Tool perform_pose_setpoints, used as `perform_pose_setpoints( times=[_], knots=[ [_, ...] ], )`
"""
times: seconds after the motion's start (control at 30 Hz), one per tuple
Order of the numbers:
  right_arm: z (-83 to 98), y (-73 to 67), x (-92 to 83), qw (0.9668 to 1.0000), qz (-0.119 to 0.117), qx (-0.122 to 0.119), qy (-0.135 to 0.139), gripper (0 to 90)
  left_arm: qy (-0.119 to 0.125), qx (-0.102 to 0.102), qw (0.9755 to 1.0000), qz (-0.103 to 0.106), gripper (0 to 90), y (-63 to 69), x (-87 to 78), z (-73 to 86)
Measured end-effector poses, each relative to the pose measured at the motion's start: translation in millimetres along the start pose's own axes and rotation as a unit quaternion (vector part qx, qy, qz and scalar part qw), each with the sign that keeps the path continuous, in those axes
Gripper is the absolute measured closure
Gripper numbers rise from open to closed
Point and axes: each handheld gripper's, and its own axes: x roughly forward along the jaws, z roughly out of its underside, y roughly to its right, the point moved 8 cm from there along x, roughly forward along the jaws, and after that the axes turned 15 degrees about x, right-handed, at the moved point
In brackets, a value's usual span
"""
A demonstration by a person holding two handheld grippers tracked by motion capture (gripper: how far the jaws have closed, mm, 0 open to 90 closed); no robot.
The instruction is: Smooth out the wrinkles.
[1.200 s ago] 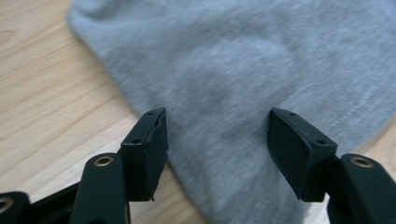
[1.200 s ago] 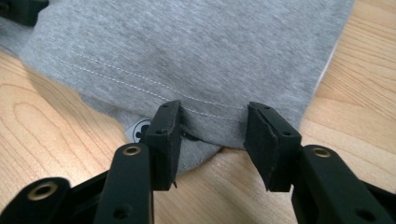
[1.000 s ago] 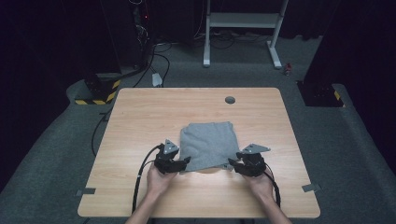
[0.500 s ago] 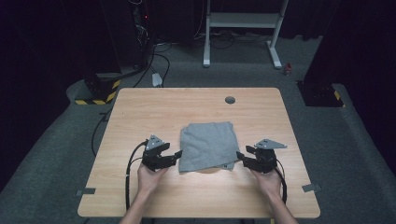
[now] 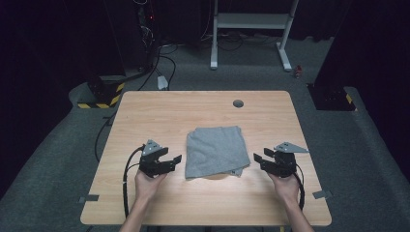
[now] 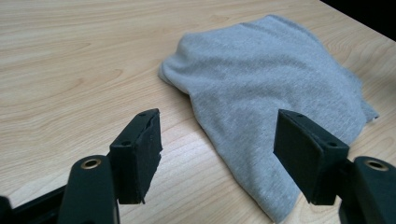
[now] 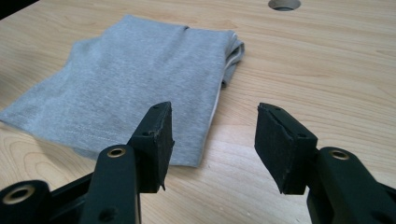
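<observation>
A folded grey cloth (image 5: 215,152) lies flat near the middle of the wooden table (image 5: 145,111), toward the person's edge. It is the landmark for everything below.

Left gripper (image 5: 170,161): held in the person's left hand (image 5: 147,180), just to the left of the cloth and clear of it. The jaws stand apart, have just been opening, and have nothing between them. In the left gripper view the jaws frame the near edge of the cloth (image 6: 275,107) with bare table beneath them.

Right gripper (image 5: 261,160): held in the person's right hand (image 5: 286,186), just to the right of the cloth and apart from it. The jaws are spread, have just been opening, and are empty. In the right gripper view the cloth (image 7: 135,88) lies ahead and to the left of the jaws, its stacked layers showing at one corner.

Cable hole (image 5: 238,103): a round opening in the table top, beyond the cloth on the far side from the person, well apart from it. It also appears at the top of the right gripper view (image 7: 284,4).

A black cable (image 5: 126,179) loops from the left gripper across the table, on the side away from the cloth.
</observation>
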Motion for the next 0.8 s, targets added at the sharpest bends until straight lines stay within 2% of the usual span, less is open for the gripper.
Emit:
perform_pose_setpoints(
  times=[0.13, 0.33, 0.43, 0.47, 0.73, 0.8],
  knots=[
    [0.9, 6.4, -4.9, 1.0, 0.005, 0.008, 0.002, 46.6, 0.007, -0.01, 0.9999, -0.005, 32.0, -5.7, -6.4, 1.1],
    [0.7, 13.7, -10.3, 0.9998, 0.007, 0.016, 0.011, 46.6, 0.003, -0.009, 0.9998, -0.017, 31.2, -14.8, -14.8, 7.1],
    [2.4, 16.5, -12.9, 0.9996, 0.01, 0.025, 0.01, 46.4, 0.01, -0.021, 0.9995, -0.023, 31.0, -19.3, -19.7, 9.2],
    [2.2, 18.1, -13.7, 0.9996, 0.01, 0.022, 0.012, 46.4, 0.012, -0.022, 0.9994, -0.025, 30.8, -20.8, -21.1, 9.8],
    [5.3, 28.6, -23.3, 0.9992, 0.019, 0.033, 0.016, 46.0, 0.014, -0.032, 0.9989, -0.031, 30.4, -26.1, -26.3, 17.4],
    [6.4, 31.2, -24.9, 0.9991, 0.021, 0.033, 0.015, 45.9, 0.01, -0.029, 0.9989, -0.035, 30.0, -26.9, -26.5, 19.6]
  ],
)
